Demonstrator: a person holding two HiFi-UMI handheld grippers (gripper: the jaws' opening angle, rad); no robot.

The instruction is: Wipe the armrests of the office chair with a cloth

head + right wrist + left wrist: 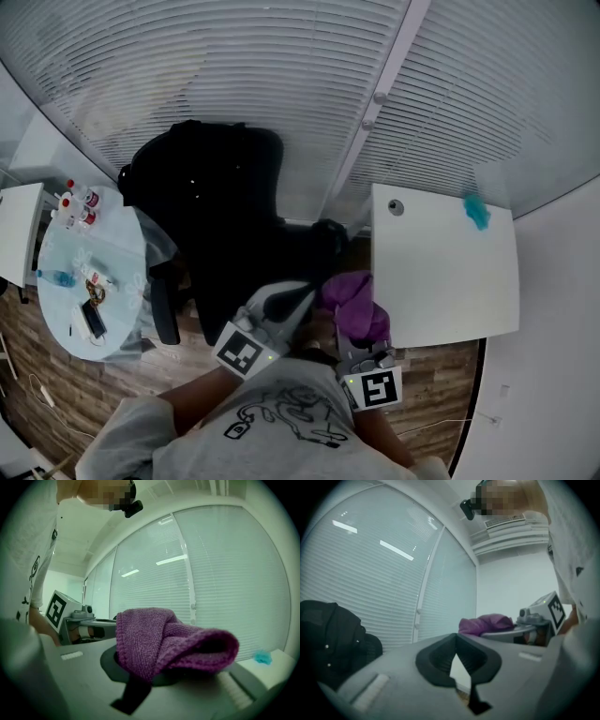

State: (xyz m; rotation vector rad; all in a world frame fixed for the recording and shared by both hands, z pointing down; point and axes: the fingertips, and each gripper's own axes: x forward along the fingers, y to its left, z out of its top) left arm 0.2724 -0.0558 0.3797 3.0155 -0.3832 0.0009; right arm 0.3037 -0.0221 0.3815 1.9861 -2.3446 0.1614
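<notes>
Clamped in right claw [159, 667]: purple cloth [173, 639], bunched and lifted clear. Soft, light, floppy terry; drapes over the jaws, likely handles best as a gathered wad, not by one edge. Left claw [457, 660] just beside, tips pinched together on nothing. Beyond, black office chair [225, 216]; one armrest [167, 314] juts toward the head view's left, other lost in black upholstery. Hard to tell whether cloth touches the chair.

Left grey two-jaw gripper [298, 296] out ahead of my chest, angled toward far right; jaws meet at tips, nothing between. Right grey two-jaw gripper [364, 349] just beside it on right, pointing far, jaws clamped on purple knitted cloth [164, 639]. Left forearm [192, 396] low, near body.
</notes>
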